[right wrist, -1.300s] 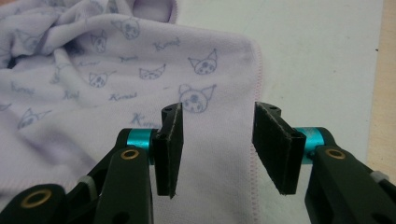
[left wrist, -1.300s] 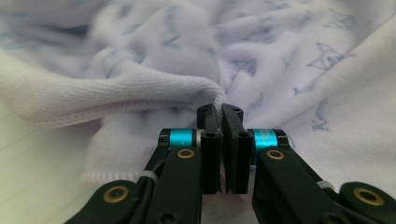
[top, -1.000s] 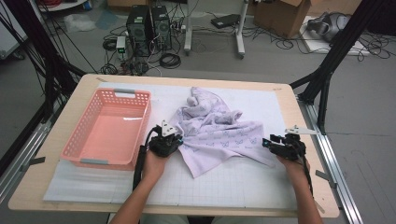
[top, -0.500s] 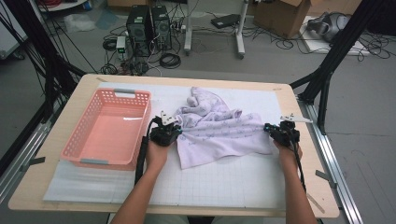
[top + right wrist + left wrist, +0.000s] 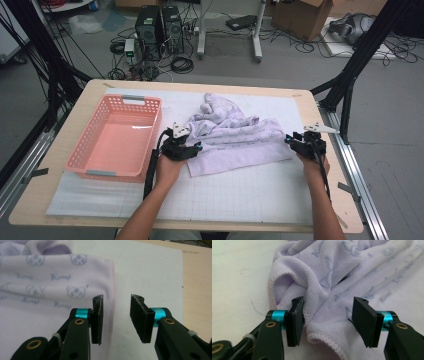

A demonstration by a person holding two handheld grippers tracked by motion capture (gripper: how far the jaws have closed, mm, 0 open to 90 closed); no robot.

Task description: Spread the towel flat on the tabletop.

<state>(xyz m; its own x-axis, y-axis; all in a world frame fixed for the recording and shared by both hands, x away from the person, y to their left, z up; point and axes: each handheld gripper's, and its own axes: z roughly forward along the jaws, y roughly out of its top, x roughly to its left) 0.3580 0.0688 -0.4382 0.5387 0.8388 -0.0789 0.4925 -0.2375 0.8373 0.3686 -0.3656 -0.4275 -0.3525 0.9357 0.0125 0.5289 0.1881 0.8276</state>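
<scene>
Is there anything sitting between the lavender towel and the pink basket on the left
Nothing visible. The towel lies right of the pink basket, with bare white mat between them. The left gripper sits at the towel's near-left edge, jaws just opened with the hem between them.

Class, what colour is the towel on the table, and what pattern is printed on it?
The towel is pale lilac, printed with small bear faces and script words; the right gripper view shows it best.
</scene>
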